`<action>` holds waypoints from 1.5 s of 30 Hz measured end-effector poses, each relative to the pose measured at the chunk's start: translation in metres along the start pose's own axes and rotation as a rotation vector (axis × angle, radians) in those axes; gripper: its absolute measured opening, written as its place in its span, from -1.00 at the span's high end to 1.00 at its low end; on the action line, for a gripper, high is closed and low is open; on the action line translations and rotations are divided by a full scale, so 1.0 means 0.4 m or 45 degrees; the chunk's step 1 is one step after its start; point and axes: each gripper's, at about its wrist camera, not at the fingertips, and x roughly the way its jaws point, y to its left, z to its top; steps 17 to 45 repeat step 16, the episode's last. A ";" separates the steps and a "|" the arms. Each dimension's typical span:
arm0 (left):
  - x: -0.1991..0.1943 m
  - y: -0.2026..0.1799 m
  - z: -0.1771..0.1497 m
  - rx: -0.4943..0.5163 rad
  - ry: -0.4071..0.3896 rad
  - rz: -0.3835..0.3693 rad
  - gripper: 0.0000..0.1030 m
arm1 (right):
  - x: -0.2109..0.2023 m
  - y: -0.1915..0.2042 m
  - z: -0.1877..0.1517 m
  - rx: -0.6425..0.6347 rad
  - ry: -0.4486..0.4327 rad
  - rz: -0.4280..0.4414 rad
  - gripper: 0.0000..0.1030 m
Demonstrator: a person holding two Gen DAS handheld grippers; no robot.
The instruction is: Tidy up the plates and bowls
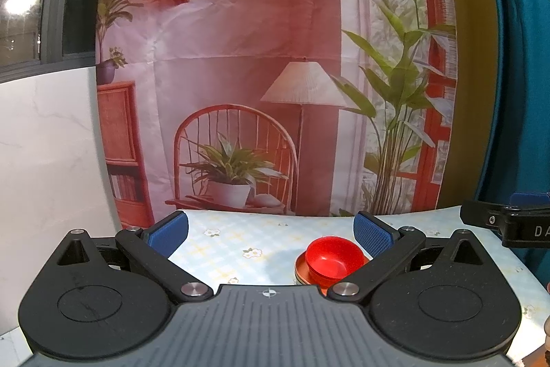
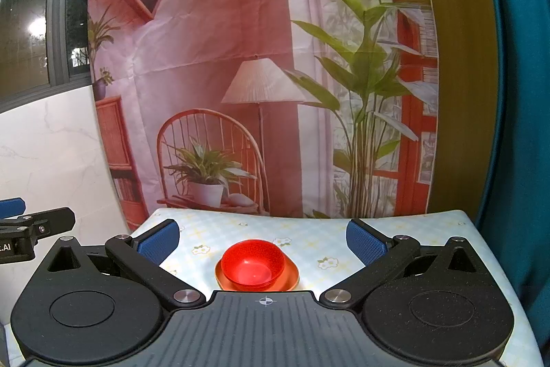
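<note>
Our right gripper (image 2: 261,238), jaws apart and empty, faces the red bowl (image 2: 252,263) on the orange plate (image 2: 290,277) dead ahead; left gripper (image 1: 271,231), also apart, has it off right.

The flat orange plate (image 2: 256,281) under the glossy red bowl (image 2: 252,263) is partly hidden by the right gripper's grey body.

Open floral-checked tablecloth (image 2: 309,231) all round the glossy red bowl (image 2: 252,265) nested on the orange plate (image 2: 292,277) (sole obstacle on the tabletop); the printed room-scene backdrop cloth (image 2: 240,57) walls off the far edge.
</note>
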 end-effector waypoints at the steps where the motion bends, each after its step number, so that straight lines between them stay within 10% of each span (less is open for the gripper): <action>1: -0.001 0.001 0.000 0.000 0.001 0.001 -1.00 | 0.000 0.000 0.000 0.000 0.000 0.000 -0.99; 45: 0.002 0.002 0.000 0.006 0.009 0.005 -1.00 | 0.000 -0.006 -0.005 0.004 0.014 -0.005 -0.99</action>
